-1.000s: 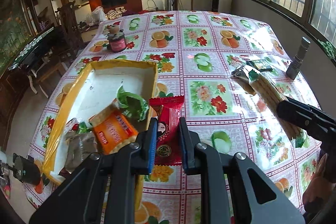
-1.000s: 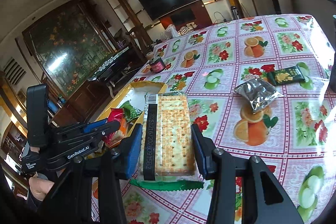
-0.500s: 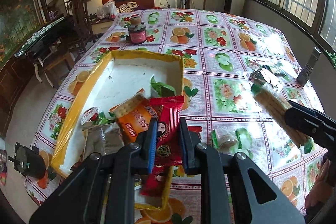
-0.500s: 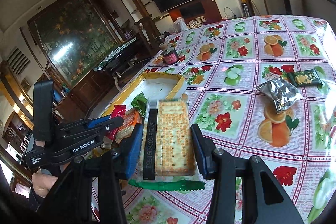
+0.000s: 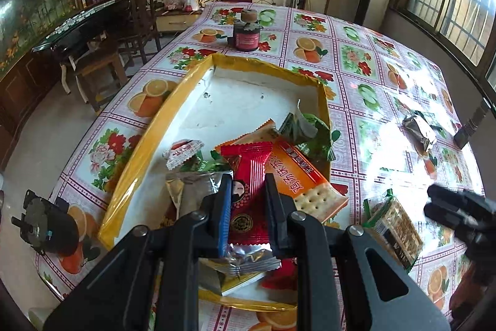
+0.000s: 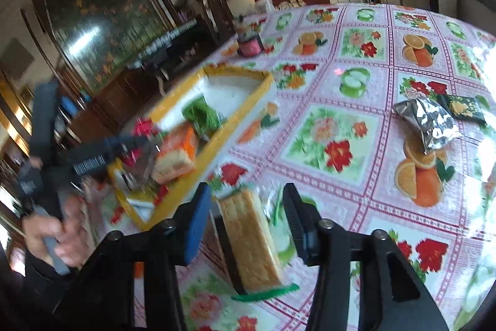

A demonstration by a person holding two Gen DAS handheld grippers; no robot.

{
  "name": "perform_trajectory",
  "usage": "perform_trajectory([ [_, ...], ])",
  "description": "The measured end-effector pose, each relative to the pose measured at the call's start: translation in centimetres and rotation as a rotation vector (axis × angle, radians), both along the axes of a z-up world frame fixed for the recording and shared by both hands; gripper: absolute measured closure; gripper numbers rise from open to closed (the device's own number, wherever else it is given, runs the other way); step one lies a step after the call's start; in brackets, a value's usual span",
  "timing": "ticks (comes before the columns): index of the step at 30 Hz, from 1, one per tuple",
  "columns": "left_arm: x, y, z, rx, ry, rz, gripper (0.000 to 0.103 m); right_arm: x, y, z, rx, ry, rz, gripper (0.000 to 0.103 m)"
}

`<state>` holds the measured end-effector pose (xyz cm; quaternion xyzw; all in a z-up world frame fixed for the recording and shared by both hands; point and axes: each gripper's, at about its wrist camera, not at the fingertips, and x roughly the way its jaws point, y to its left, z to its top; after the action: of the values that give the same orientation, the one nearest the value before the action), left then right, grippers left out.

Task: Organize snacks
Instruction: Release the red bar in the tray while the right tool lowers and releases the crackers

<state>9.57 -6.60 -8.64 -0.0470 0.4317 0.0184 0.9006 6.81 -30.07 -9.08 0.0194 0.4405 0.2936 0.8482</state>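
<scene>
A red snack packet (image 5: 248,194) is pinched between the narrow-set jaws of the left gripper (image 5: 247,200), above the near end of the yellow-rimmed tray (image 5: 145,141). The jaws of the right gripper (image 6: 246,216) are opening around a cracker pack (image 6: 251,241); a gap is seen on each side of it, and the pack appears to lie on the table (image 6: 341,176) just beside the tray's near right corner. In the tray's near half an orange cracker pack (image 5: 297,172), a green wrapper (image 5: 307,132) and other small packets are piled. Toward the table's right edge a silver foil bag (image 6: 429,120) and a dark green packet (image 6: 465,107) are seen lying. By the far left edge 1 dark jar (image 5: 246,34) is seen standing.
</scene>
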Motion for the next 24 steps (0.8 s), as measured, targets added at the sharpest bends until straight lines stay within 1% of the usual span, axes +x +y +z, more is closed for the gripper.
perform_trajectory([
  [2,0.1,0.1,-0.1,-0.012,0.001,-0.004,0.081,-0.9,1.5,-1.1,-0.069,0.005,0.055,0.052],
  [5,0.2,-0.1,-0.2,-0.017,0.005,-0.013,0.081,-1.7,3.0,-2.5,-0.121,0.005,0.113,0.052],
  [6,0.2,-0.1,-0.2,-0.018,0.005,-0.015,0.081,-1.9,3.5,-2.8,-0.151,0.002,0.122,0.052],
  [7,0.2,-0.1,-0.2,-0.020,0.004,-0.016,0.081,-2.1,4.0,-3.3,-0.210,-0.008,0.129,0.051],
  [8,0.2,0.0,-0.1,-0.021,0.003,-0.016,0.081,-2.3,4.1,-3.2,-0.218,-0.030,0.136,0.051],
  [10,0.1,0.1,-0.1,-0.021,0.002,-0.015,0.081,-2.5,4.4,-3.1,-0.248,-0.044,0.134,0.053],
  [12,0.1,0.2,0.0,-0.027,0.001,-0.014,0.081,-2.8,4.4,-2.8,-0.289,-0.061,0.127,0.050],
  [13,0.1,0.3,0.1,-0.029,0.001,-0.014,0.081,-2.9,4.4,-2.7,-0.279,-0.055,0.138,0.050],
  [15,0.1,0.3,0.1,-0.030,0.000,-0.015,0.081,-3.4,4.2,-2.4,-0.210,-0.025,0.187,0.050],
  [16,0.0,0.3,0.1,-0.030,0.000,-0.017,0.081,-3.6,4.3,-2.5,-0.213,-0.020,0.203,0.049],
  [19,0.1,0.3,0.1,-0.034,0.002,-0.022,0.081,-3.6,4.8,-2.8,-0.268,-0.054,0.215,0.049],
  [24,-0.2,0.6,0.3,-0.040,0.001,-0.021,0.081,-2.7,5.0,-4.5,-0.320,-0.020,0.221,0.049],
])
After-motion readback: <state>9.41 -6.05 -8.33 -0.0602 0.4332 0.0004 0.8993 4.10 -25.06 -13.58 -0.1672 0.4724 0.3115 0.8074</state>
